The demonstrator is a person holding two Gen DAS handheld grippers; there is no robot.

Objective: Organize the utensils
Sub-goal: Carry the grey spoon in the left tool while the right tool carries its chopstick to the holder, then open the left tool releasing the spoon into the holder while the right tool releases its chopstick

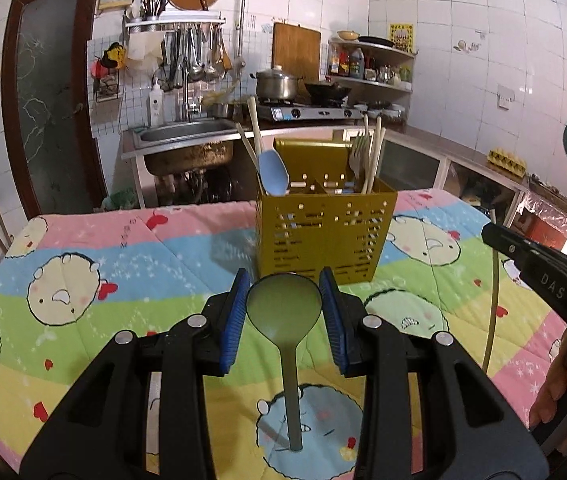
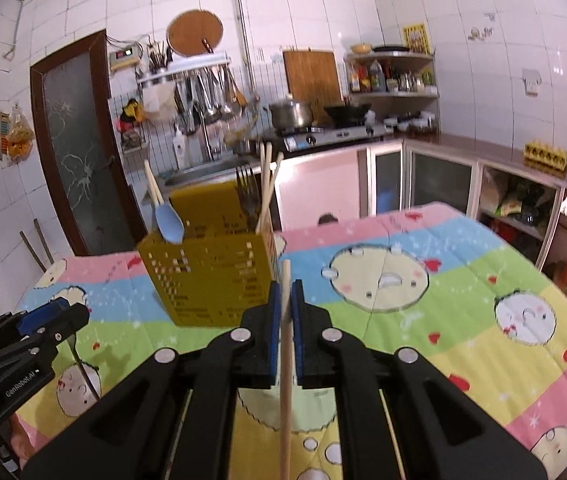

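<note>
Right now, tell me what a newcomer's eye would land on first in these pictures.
The yellow utensil holder stands mid-table on the bright cartoon quilt, with a blue spoon, forks and chopsticks inside. In front, the left hand-held gripper clasps a green spoon, while the right hand-held gripper pinches a single chopstick.

the right gripper has "das" printed on its black side. the left gripper carries "genrobot.ai" in small white letters. nothing else reads clearly.
</note>
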